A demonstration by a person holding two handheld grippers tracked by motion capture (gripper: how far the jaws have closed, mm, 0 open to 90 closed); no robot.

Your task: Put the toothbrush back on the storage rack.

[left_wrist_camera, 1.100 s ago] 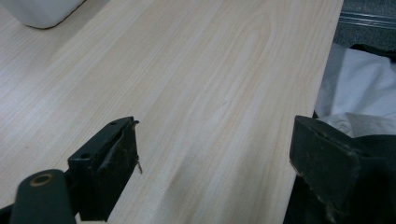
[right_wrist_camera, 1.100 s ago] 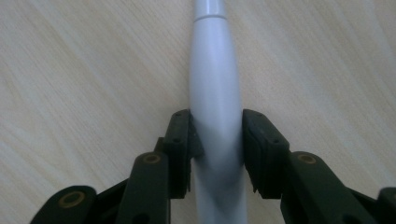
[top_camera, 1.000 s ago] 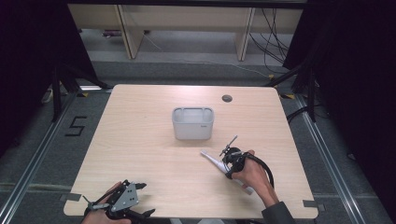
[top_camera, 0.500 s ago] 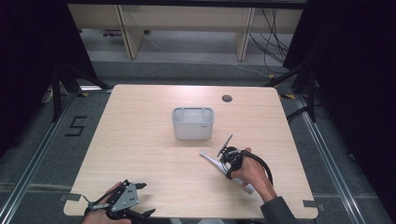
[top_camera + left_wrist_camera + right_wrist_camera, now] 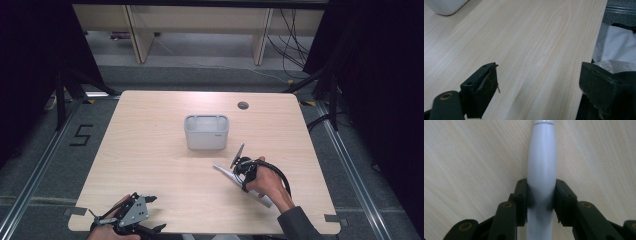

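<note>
A long pale grey utensil handle [image 5: 222, 168] lies slanted on the wooden table [image 5: 150, 150], right of centre. My right gripper [image 5: 239, 166] is down on it, held by a hand. In the right gripper view the handle [image 5: 541, 157] runs straight up between the two black jaws, and both pads press on its sides, so the right gripper [image 5: 541, 195] is shut on it. A grey-white rectangular tub [image 5: 206, 132] stands upright just beyond, apart from the handle. My left gripper [image 5: 156, 214] rests at the table's near left edge, and in its own view the left gripper [image 5: 539, 82] stands wide open over bare wood.
A small round cable hole [image 5: 243, 105] sits near the table's far right edge. A corner of the tub [image 5: 444, 6] shows at the top left of the left gripper view, and the person's white shirt [image 5: 614, 42] lies past the table edge. Dark curtains flank the table.
The right hand has edged slightly to the left along the handle, still gripping it. The left gripper has stayed put.
</note>
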